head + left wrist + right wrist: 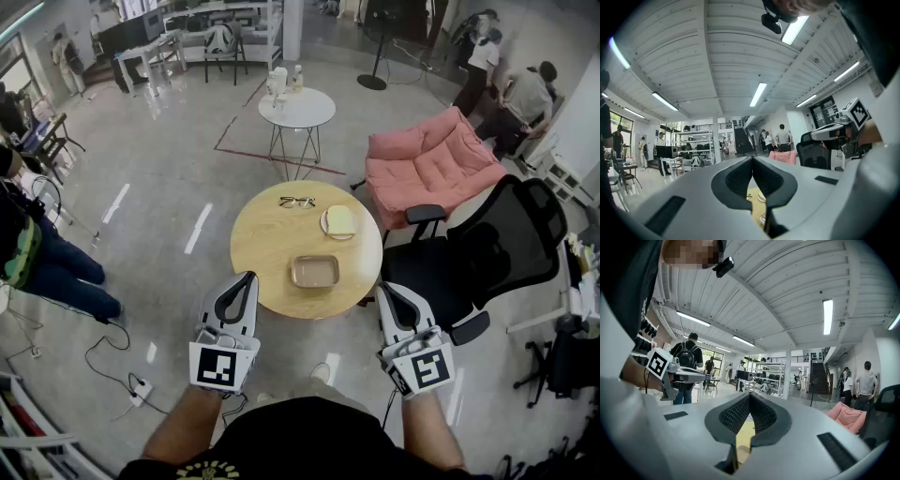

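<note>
Held the left gripper (pixel 248 277) low, just off the near left edge of the round wooden table (pixel 262 234), tips out over the floor. Showed its jaws pressed together tip to tip in the left gripper view, with nothing between them. Held the right gripper (pixel 384 289) at the same height, just off the near right edge of the table and beside the black chair (pixel 487 244). Showed its jaws likewise closed on each other in the right gripper view, with nothing pinched.

Found the tray (pixel 314 272), a shallow metal rectangle, on the near part of the tabletop, between the two grippers and somewhat ahead of their tips, touched by neither. Found a plate (pixel 324 223) beyond the tray, toward the far right of the top, with a slice of bread (pixel 341 219) on it. Found glasses (pixel 297 202) at the far edge, just left of the plate and apart from it.

Placed behind the table: a pink seat (pixel 431 159) to the right and a small white table (pixel 297 109) farther back, with bottles on it. Saw people standing at the left edge and in the far right corner of the head view.
</note>
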Motion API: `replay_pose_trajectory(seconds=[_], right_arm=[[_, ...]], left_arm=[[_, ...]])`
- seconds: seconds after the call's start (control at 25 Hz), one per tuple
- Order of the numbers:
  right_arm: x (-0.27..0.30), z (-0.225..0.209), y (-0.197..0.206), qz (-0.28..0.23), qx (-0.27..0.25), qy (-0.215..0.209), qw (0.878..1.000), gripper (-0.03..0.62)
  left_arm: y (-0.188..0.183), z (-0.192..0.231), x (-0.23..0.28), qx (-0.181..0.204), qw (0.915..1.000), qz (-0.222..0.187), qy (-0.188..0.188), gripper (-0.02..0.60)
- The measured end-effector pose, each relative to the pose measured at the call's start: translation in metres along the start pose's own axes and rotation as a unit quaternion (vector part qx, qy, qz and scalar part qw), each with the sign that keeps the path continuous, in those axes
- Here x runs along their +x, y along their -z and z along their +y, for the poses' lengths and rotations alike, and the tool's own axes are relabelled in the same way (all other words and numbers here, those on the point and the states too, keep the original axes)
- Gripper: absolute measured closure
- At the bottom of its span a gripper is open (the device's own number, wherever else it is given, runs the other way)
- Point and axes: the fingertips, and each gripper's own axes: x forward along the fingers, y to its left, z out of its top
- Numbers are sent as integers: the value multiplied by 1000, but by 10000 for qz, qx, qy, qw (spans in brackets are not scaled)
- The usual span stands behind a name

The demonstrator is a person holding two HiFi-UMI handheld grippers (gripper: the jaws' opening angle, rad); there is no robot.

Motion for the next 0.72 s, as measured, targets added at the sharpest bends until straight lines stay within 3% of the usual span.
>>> replay_pose_trajectory(seconds=[0.28,0.72], right_arm=[[10,-22,22,195,283,-278,9990,580],[22,-71,23,4,413,-658,9970,579]], left_arm=[[3,-3,27,6,9998,48,-168,565],[5,-11,58,38,9977,259,-622,564]])
